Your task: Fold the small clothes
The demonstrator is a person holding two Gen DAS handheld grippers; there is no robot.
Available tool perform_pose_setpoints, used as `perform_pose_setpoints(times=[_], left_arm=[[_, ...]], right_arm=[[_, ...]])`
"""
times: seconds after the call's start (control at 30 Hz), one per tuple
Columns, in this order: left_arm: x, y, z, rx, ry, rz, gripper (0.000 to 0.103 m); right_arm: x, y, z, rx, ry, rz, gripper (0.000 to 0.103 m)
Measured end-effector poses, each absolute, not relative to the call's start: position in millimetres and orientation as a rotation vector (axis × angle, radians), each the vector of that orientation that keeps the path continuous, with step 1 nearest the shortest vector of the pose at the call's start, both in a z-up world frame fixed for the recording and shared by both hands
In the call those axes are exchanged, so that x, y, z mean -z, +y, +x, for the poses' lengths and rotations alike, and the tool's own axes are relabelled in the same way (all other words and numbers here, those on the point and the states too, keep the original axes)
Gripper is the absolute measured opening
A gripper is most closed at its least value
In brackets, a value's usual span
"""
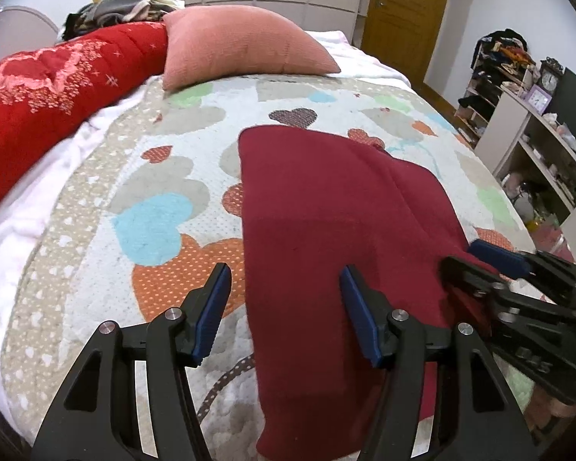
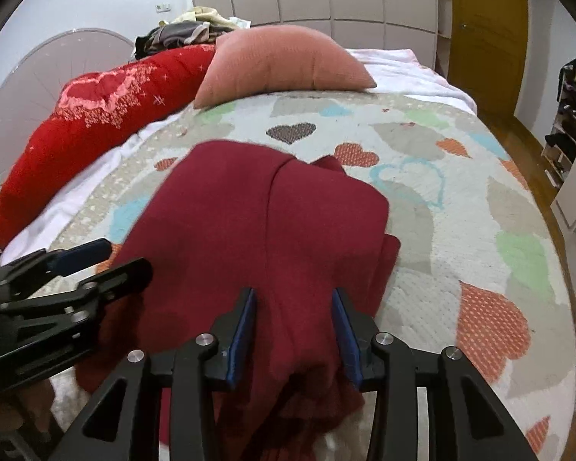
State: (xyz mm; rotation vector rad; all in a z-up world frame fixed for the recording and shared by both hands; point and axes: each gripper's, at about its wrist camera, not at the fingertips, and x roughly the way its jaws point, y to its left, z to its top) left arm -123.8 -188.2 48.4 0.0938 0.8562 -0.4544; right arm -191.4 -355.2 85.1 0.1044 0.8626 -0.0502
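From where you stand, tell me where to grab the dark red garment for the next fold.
Take the dark red garment at its near edge, coming low from the near side. It lies flat on the quilt with that edge under both open grippers: left gripper at the left edge, right gripper over the bunched part.

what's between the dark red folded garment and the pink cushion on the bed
Only bare heart-patterned quilt lies between the dark red folded garment and the pink square cushion, clearest in the right wrist view.

Matt maroon knit garment [image 1: 326,207]; nubbly textured heart-print bedspread [image 1: 161,176]; black plastic left claw [image 1: 284,307] with blue pads; glossy wooden door [image 1: 407,4].
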Motion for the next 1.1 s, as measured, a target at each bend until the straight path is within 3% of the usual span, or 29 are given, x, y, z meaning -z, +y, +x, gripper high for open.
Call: perform_pose_setpoints(times=[0.1,0.53,0.7,1.1], left_arm=[[-56,-185,-132,0.427,0.825,0.103,0.059],[-82,-172,-168,0.396,0.743,0.117,0.059],[-90,-169,-177,0.391,0.713,0.114,0.059],[-94,-164,-187,0.392,0.693,0.113,0.059]], right_arm=[[-101,-353,-209,0.056,0.801,0.146,0.046],[-131,-330,-246,0.116,0.721,0.132,0.049],[-134,-325,-255,0.112,0.705,0.133,0.062],[-142,-320,-264,0.114,0.686,0.130,0.067]])
